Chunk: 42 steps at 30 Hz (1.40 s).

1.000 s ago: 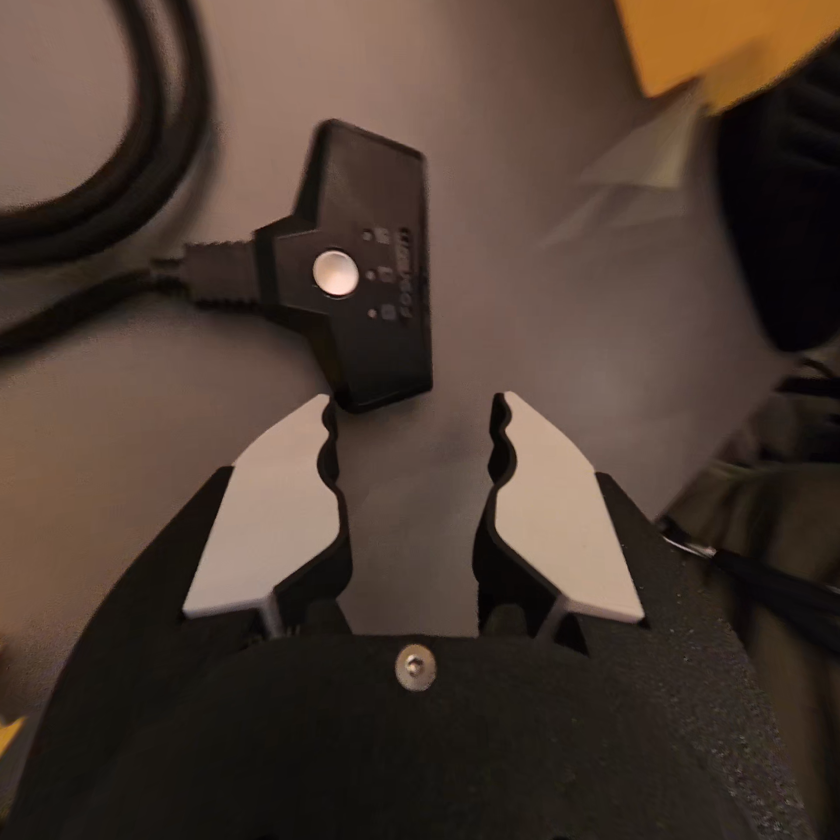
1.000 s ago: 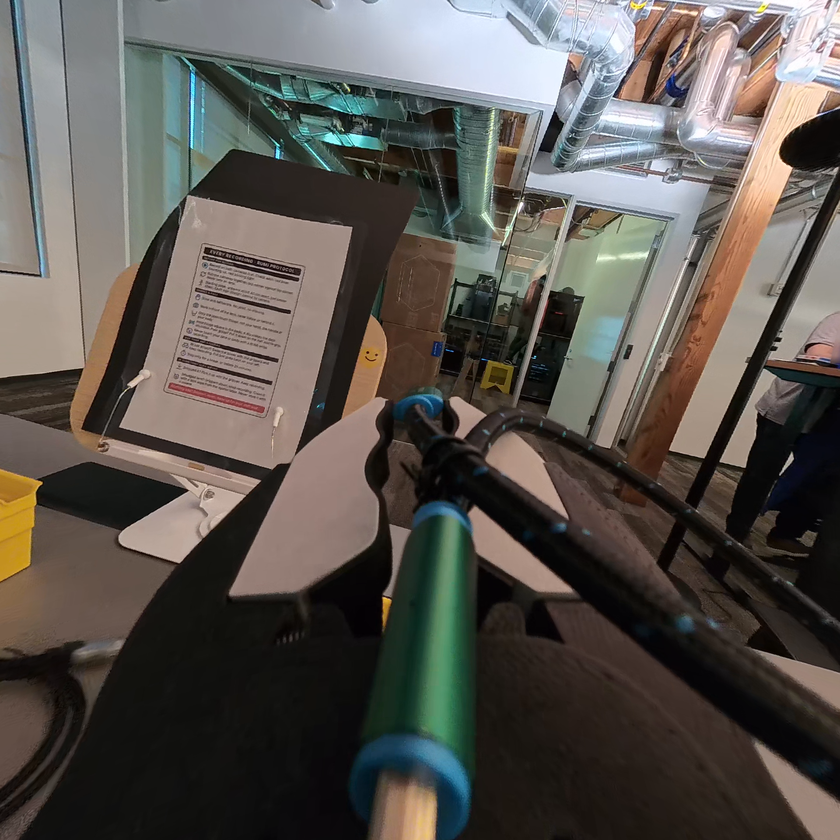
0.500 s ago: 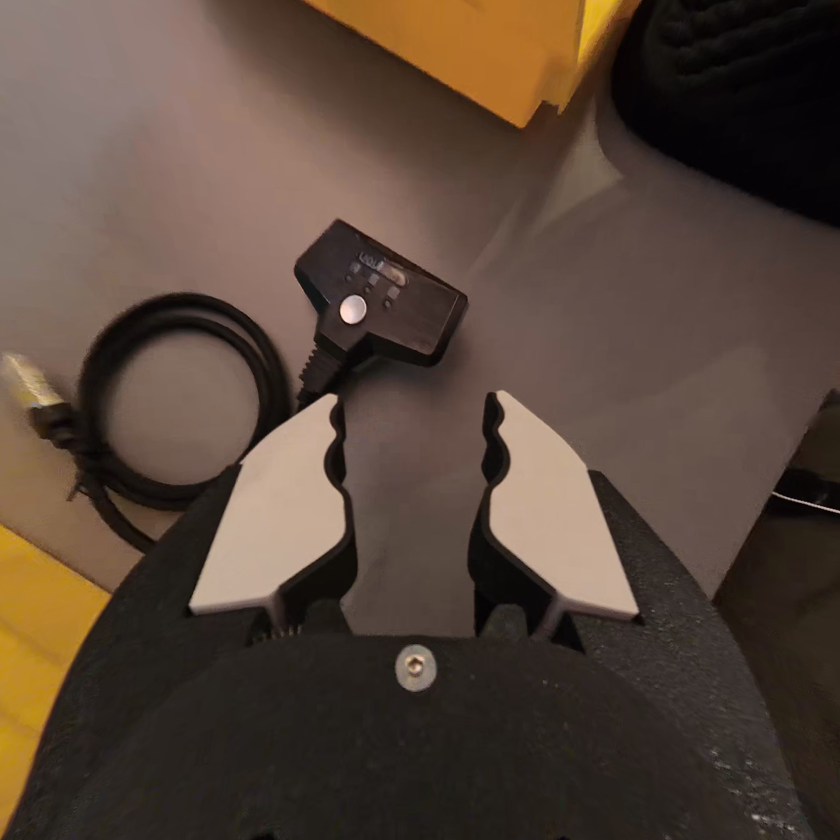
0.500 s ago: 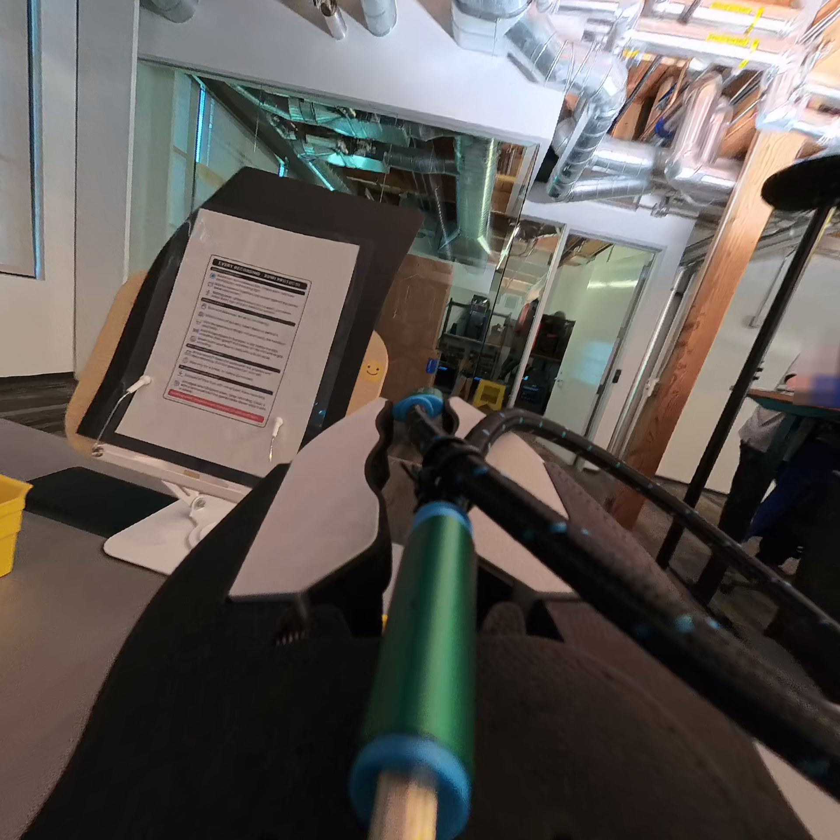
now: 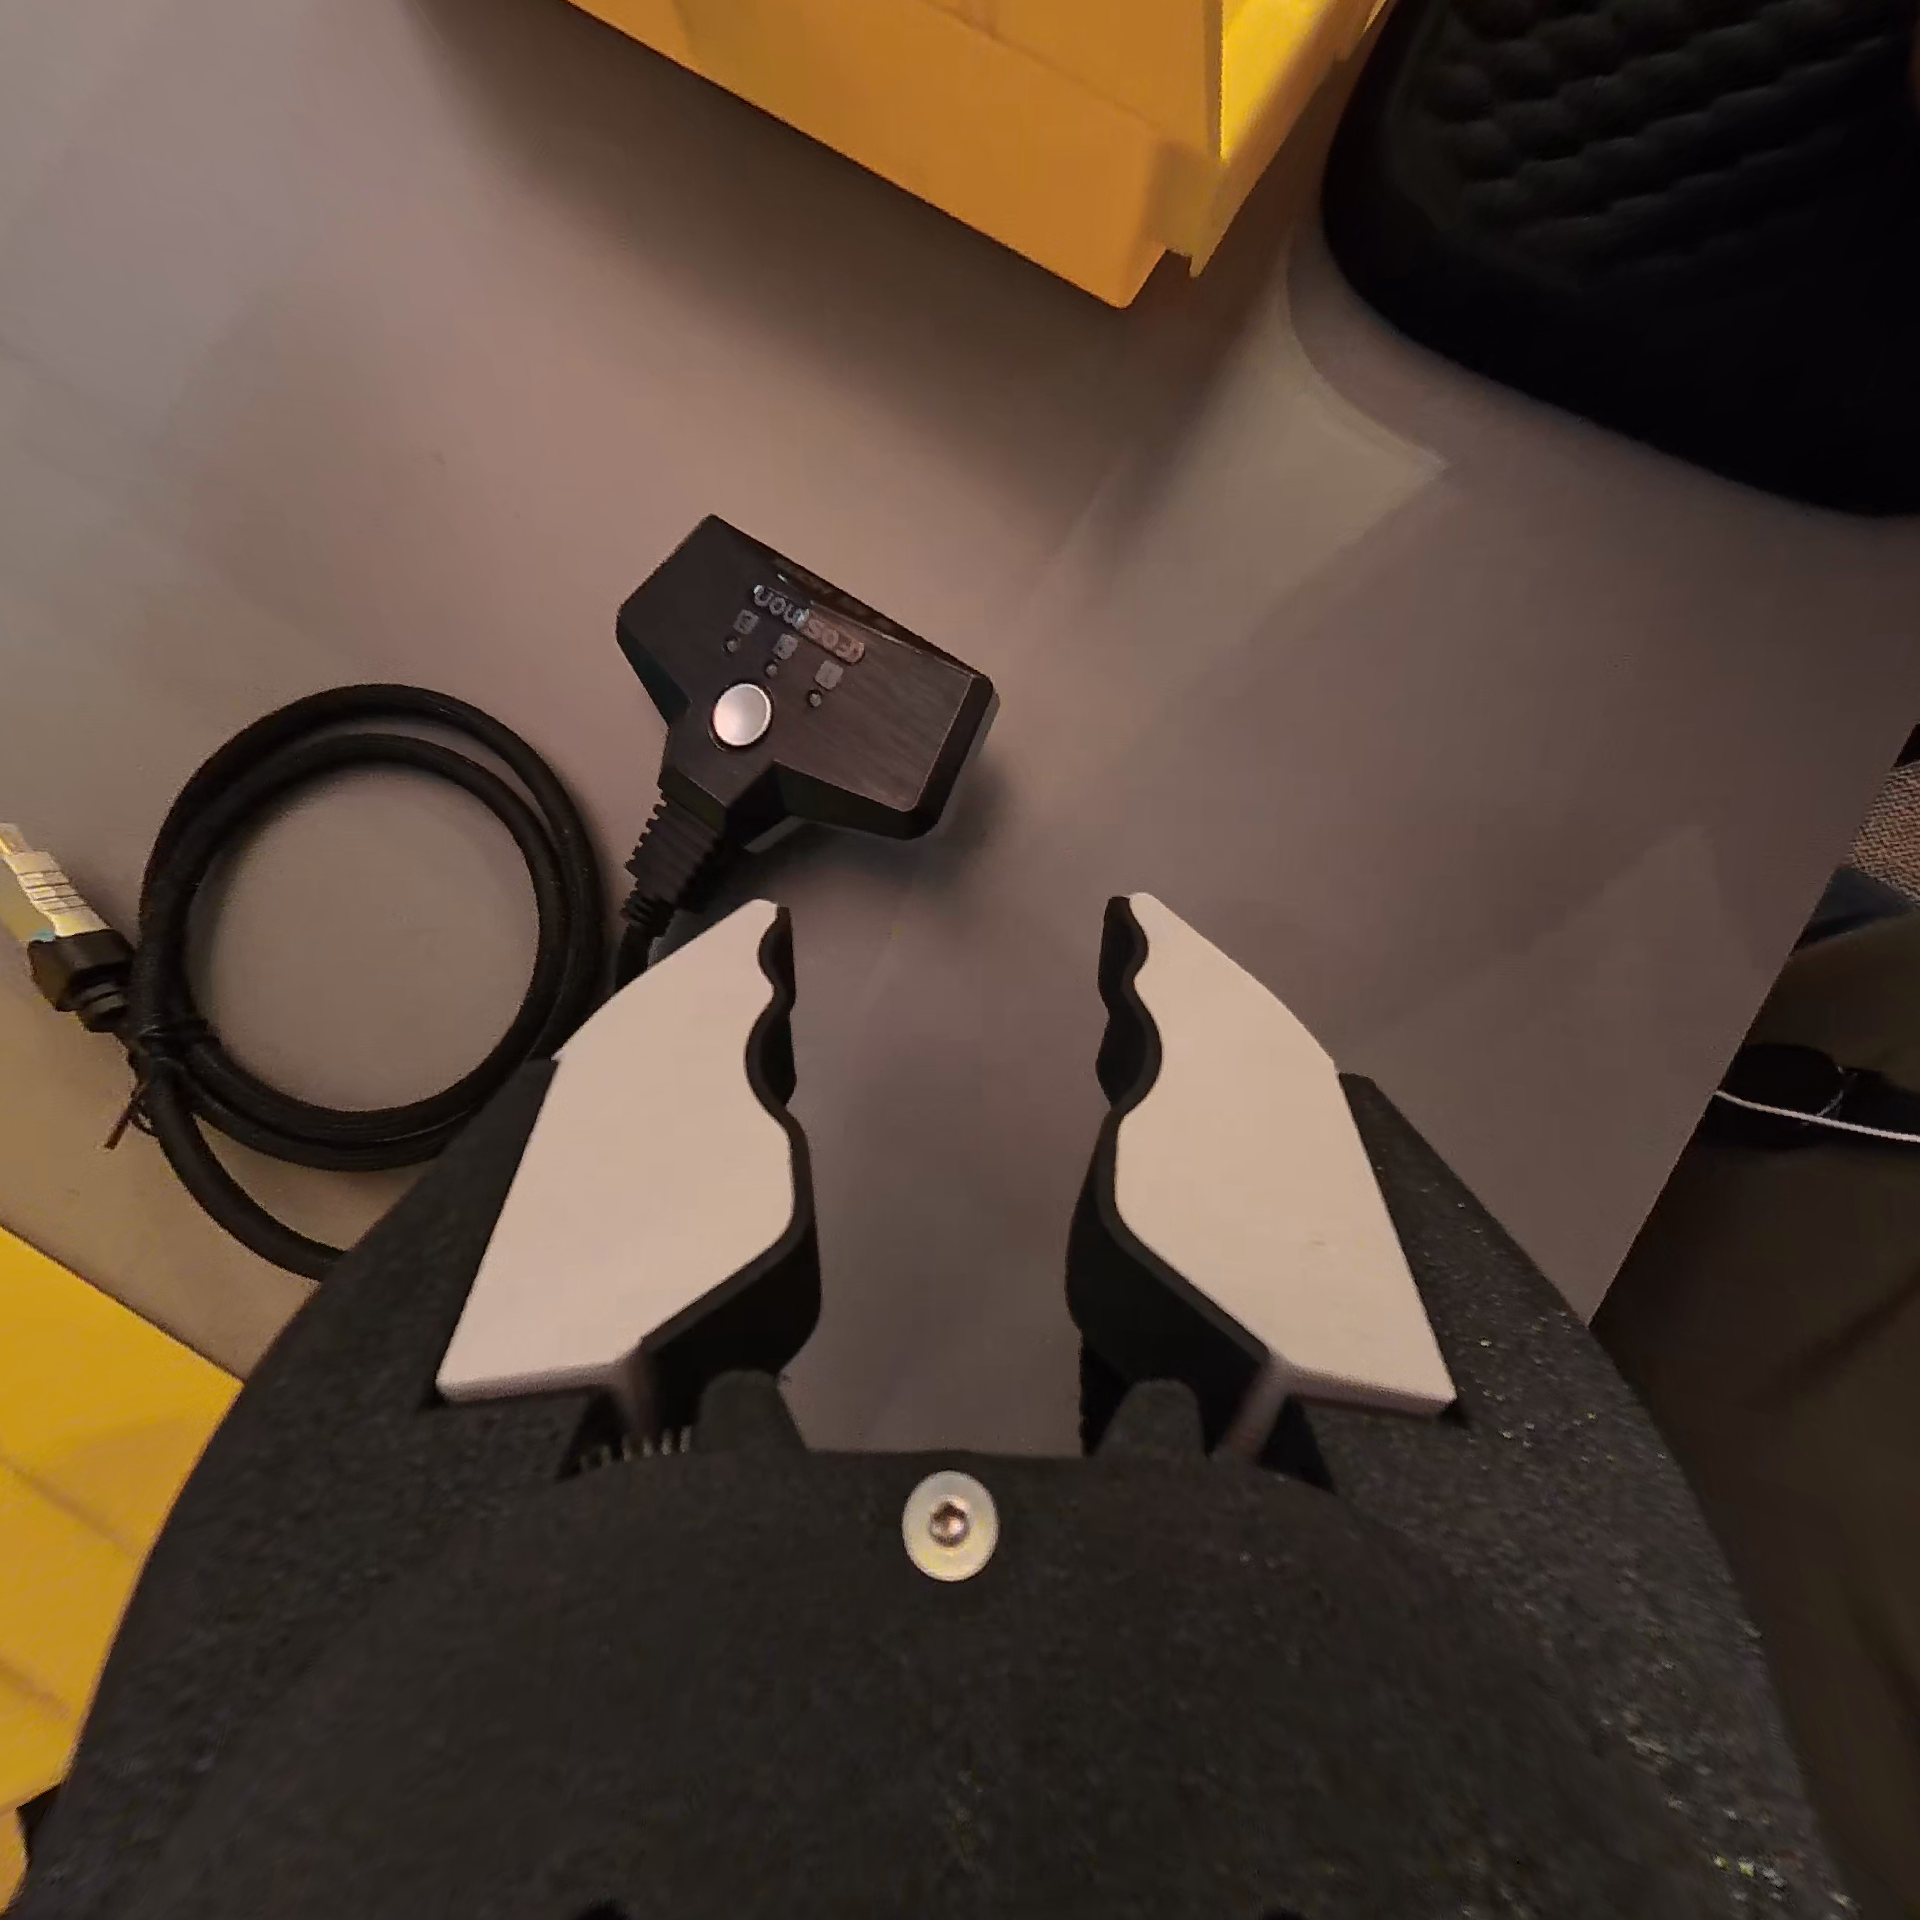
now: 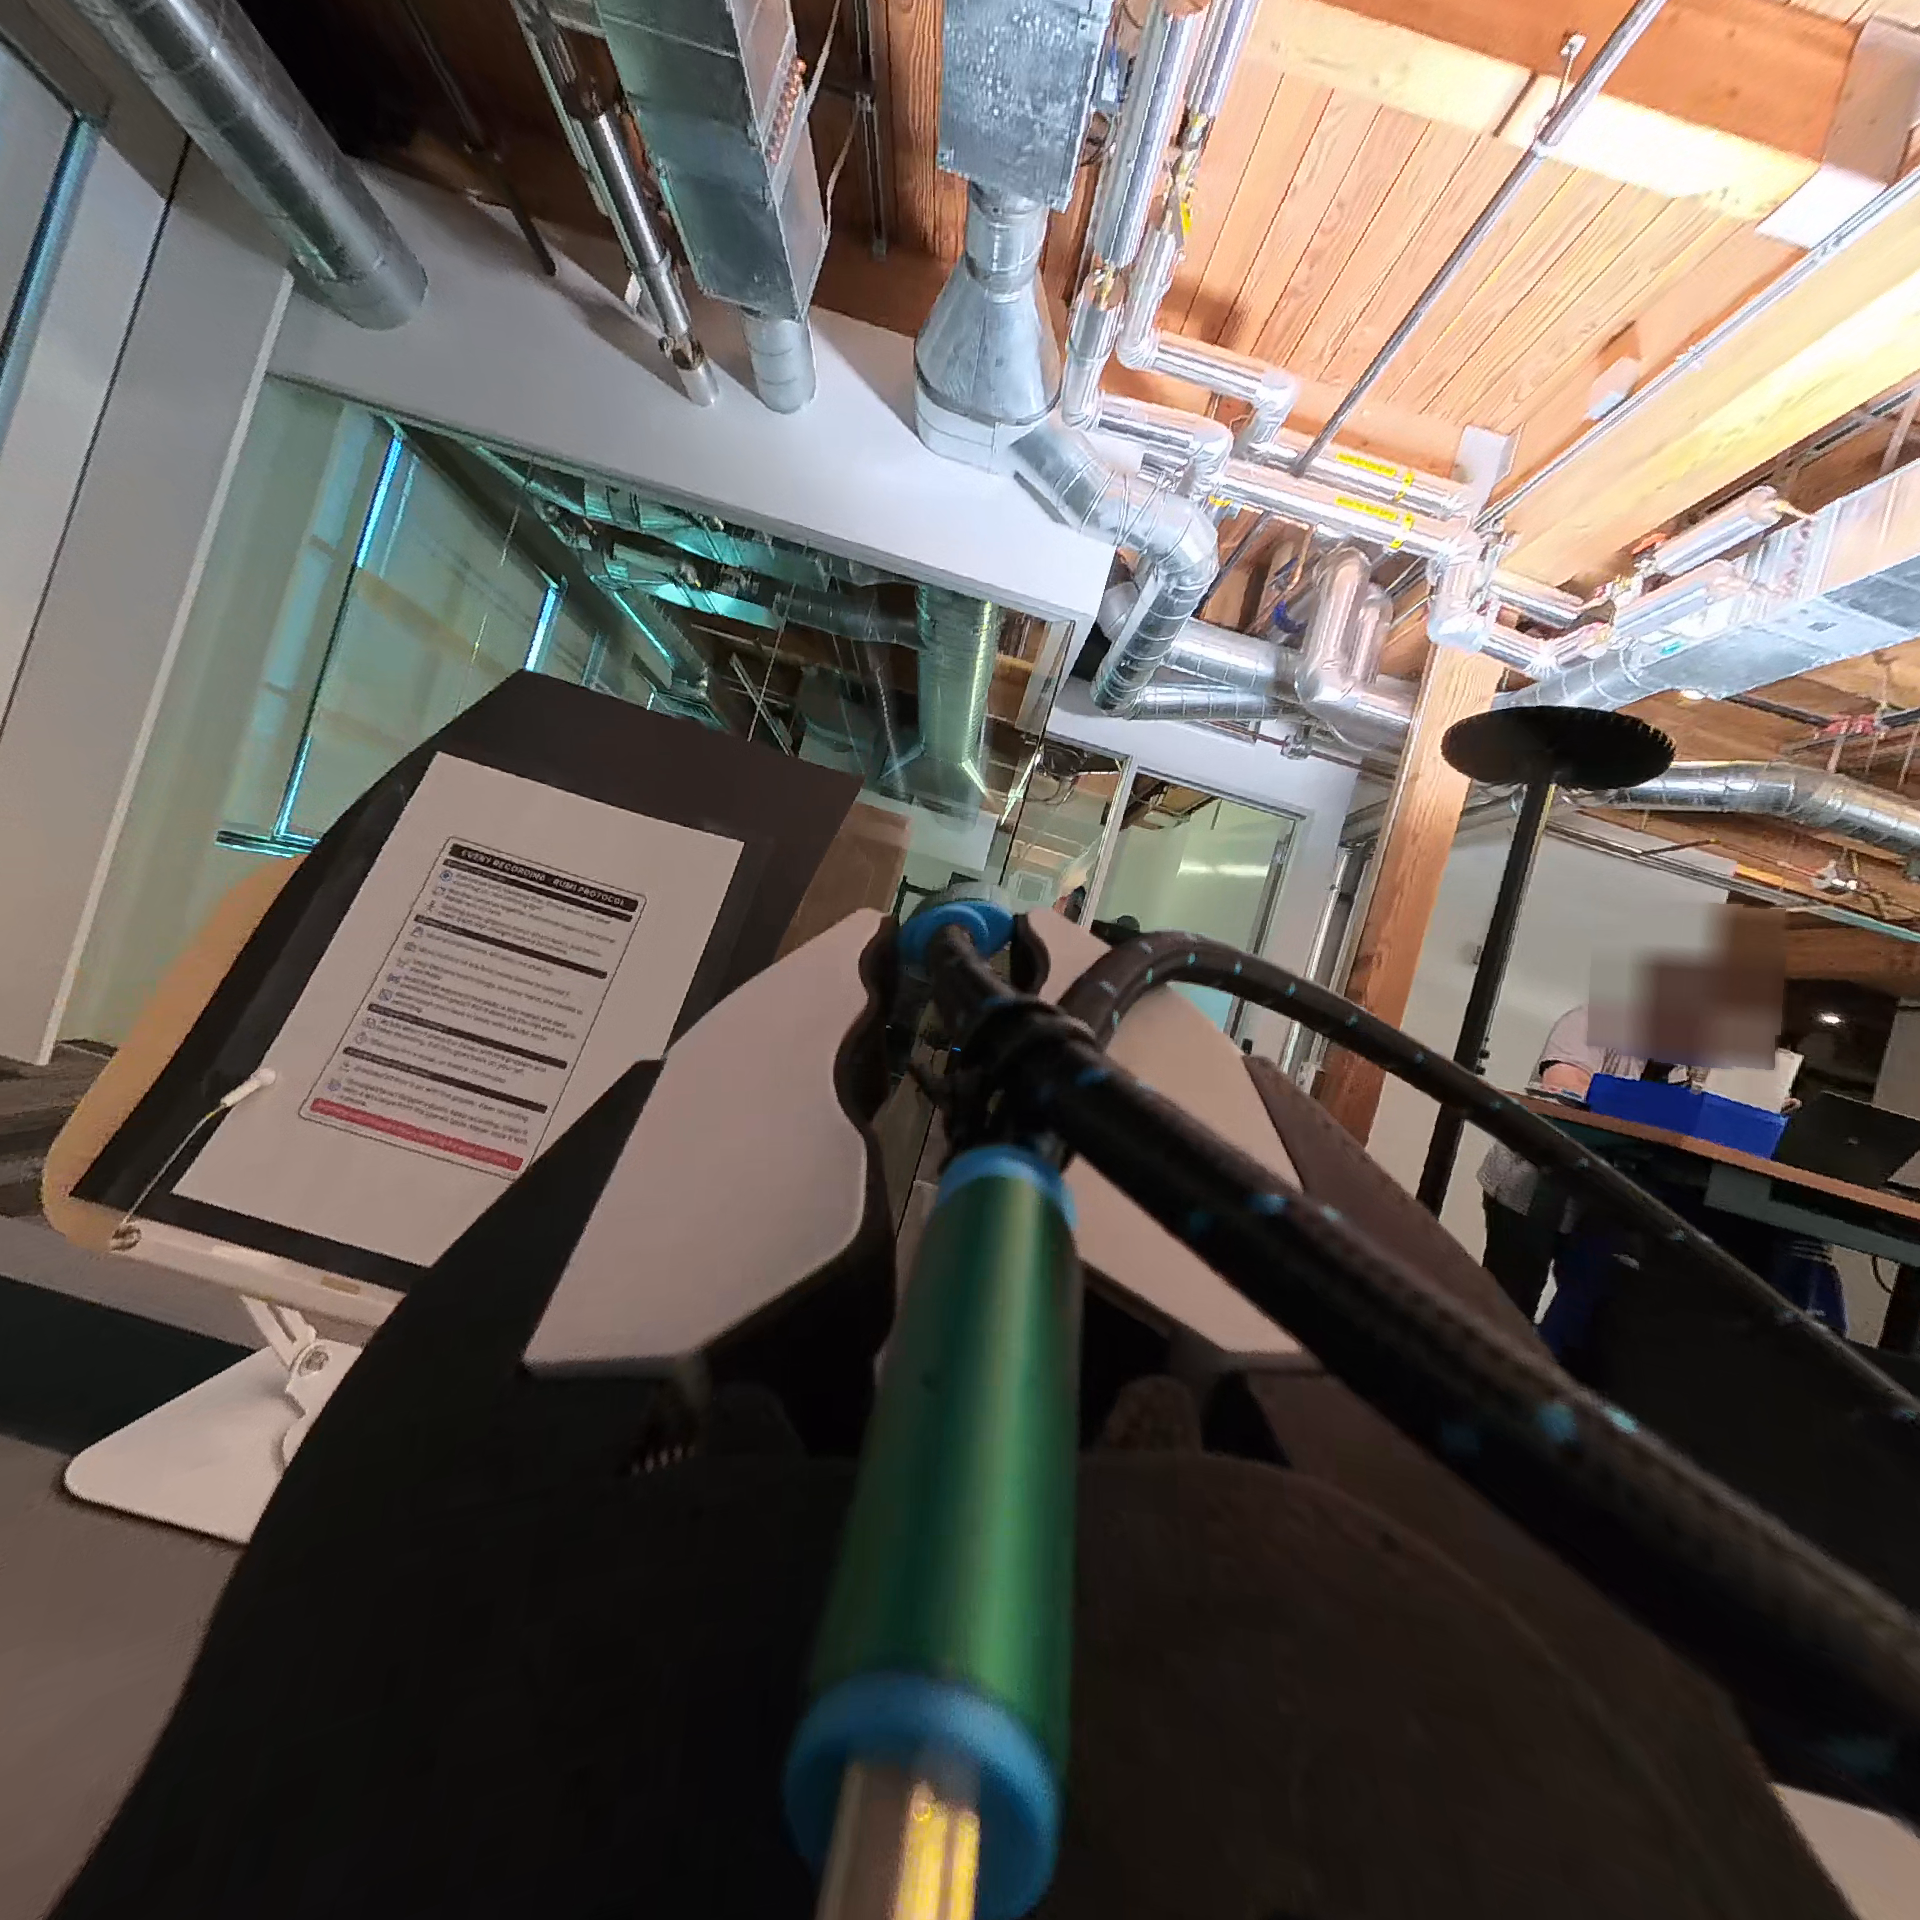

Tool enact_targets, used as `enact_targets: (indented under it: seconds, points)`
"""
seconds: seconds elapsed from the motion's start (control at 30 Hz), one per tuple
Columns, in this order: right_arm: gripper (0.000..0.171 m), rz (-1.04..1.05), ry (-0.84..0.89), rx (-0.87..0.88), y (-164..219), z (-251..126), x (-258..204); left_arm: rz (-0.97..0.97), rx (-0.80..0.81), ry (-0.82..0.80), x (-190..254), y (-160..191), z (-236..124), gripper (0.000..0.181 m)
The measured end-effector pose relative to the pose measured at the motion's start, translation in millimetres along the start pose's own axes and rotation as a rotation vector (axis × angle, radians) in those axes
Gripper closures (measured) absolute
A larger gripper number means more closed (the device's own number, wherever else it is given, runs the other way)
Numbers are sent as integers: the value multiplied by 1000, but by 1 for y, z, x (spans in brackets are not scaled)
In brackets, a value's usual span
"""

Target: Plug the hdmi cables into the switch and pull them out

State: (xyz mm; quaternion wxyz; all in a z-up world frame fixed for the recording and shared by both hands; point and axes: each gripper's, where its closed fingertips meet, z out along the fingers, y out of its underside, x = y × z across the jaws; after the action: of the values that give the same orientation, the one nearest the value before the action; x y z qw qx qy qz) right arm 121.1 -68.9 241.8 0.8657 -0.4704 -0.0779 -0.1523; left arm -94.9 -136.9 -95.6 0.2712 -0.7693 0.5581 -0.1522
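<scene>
A black HDMI switch (image 5: 810,707) with a round silver button lies on the grey table (image 5: 312,416). Its black braided cable (image 5: 364,935) coils to the left and ends in a metal plug (image 5: 47,899). My left gripper (image 5: 940,920) is open and empty, above the table just short of the switch. My right gripper (image 6: 951,940) is shut on an HDMI cable: its green plug (image 6: 956,1455) with blue rings points back at the camera, and the black braided cable (image 6: 1403,1226) loops off to the right. It is tilted upward, away from the table.
Yellow bins sit at the top (image 5: 935,125) and the lower left (image 5: 94,1455) of the left wrist view. A black padded object (image 5: 1662,229) lies at the top right. A tablet stand holding a printed sheet (image 6: 447,1008) stands on the table. A person (image 6: 1579,1143) stands at a far table.
The left gripper pulled back and up from the switch and turned, so the switch looks smaller and rotated. The right gripper tilted up toward the ceiling, still holding the cable.
</scene>
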Motion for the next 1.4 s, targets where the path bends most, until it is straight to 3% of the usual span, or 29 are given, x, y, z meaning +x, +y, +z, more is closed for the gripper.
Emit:
enact_targets:
  seconds: [0.03,1.4]
  points:
    - [153,-2,5,5,-2,-1,1,-1,1,-3,0,-1,-1,125]
    - [153,16,21,89,-22,-10,17,25,-25,-18,6,-18,5,126]
